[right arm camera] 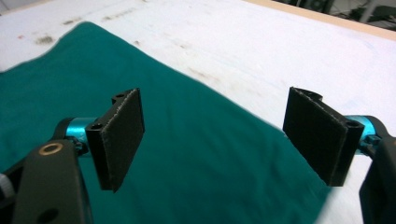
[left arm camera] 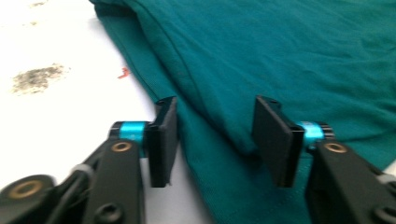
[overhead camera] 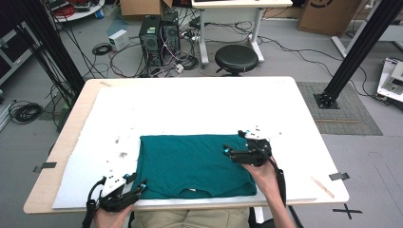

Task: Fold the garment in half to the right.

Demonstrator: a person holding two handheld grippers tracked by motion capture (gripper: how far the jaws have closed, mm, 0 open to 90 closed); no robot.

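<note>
A teal T-shirt [overhead camera: 195, 164] lies folded flat on the white board [overhead camera: 190, 104], its collar toward the near edge. My left gripper [overhead camera: 137, 183] sits low at the shirt's near left corner. In the left gripper view, the left gripper [left arm camera: 212, 140] has its jaws half spread, and a raised fold of the shirt [left arm camera: 280, 56] runs between the pads without being pinched. My right gripper [overhead camera: 235, 142] hovers over the shirt's right edge. Its jaws stand wide apart in the right gripper view [right arm camera: 224, 140], with nothing between them and the shirt [right arm camera: 187, 163] below.
Dark stains [overhead camera: 123, 154] mark the board left of the shirt. Black tape [overhead camera: 338, 175] is stuck near the table's right front corner. Beyond the far edge stand a black stool [overhead camera: 236, 57] and computer towers [overhead camera: 159, 38]. A black frame post [overhead camera: 361, 52] rises at the right.
</note>
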